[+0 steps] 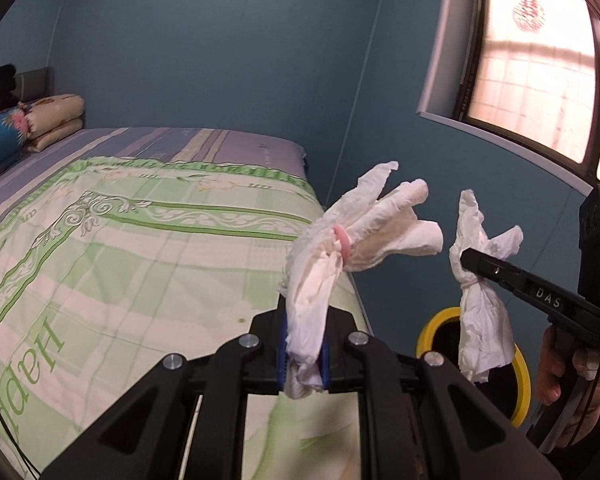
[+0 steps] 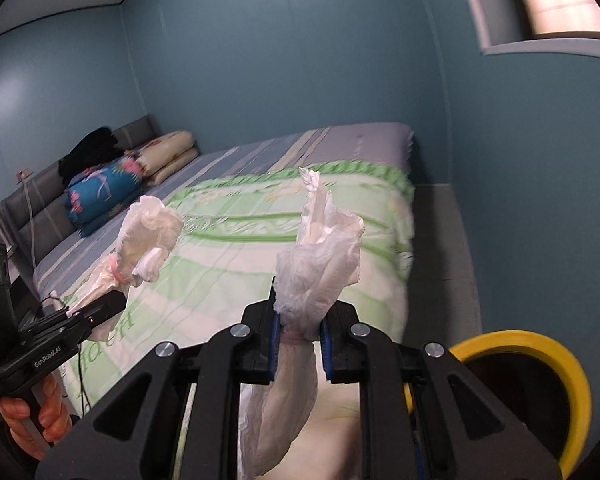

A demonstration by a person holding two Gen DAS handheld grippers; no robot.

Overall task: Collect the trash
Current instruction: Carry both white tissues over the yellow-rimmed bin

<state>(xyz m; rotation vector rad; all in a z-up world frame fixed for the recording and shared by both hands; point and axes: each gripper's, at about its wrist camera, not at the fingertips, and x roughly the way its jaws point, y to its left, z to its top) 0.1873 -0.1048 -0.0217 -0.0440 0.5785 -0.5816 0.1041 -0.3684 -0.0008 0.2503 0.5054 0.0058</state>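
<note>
Nearest the lens in the left wrist view were my left gripper (image 1: 305, 354) fingers, blue pads clamped on the lower tail of a white tissue bundle (image 1: 340, 248) w/ a pink band (image 1: 342, 242) round its middle; the loose ends fanned up and to the right, above the bed's edge. Same bundle showed in the right wrist view (image 2: 140, 240), poking out of the left gripper (image 2: 100, 308) at lower left, w/ my left hand (image 2: 32, 416) on the handle below. My right gripper (image 2: 298, 346) was closed too, pads pinching a second tissue bundle (image 2: 320, 264) right at its tied neck; crumpled top stood upright above the fingers, the longer tail hung down between the gripper's arms toward the camera. From the left cam that second bundle (image 1: 480, 280) hung off the tip of the right gripper (image 1: 470, 262), held above the yellow-rimmed bin (image 1: 440, 320), my right hand (image 1: 568, 364) on the trigger grip. The two bundles were near each other but apart, both in the air, neither touching the bed or the bin. The bin (image 2: 540, 344) sat on the floor at lower right, beside the bed, dark inside. The bed (image 1: 120, 240) carried a green-and-white checked cover over a striped bluish sheet; folded bedding, incl. a blue floral quilt (image 2: 104, 192) and a cream one (image 2: 172, 152), was stacked at the headboard end. Blue walls all round, w/ a window (image 1: 540, 72) up at right.
</note>
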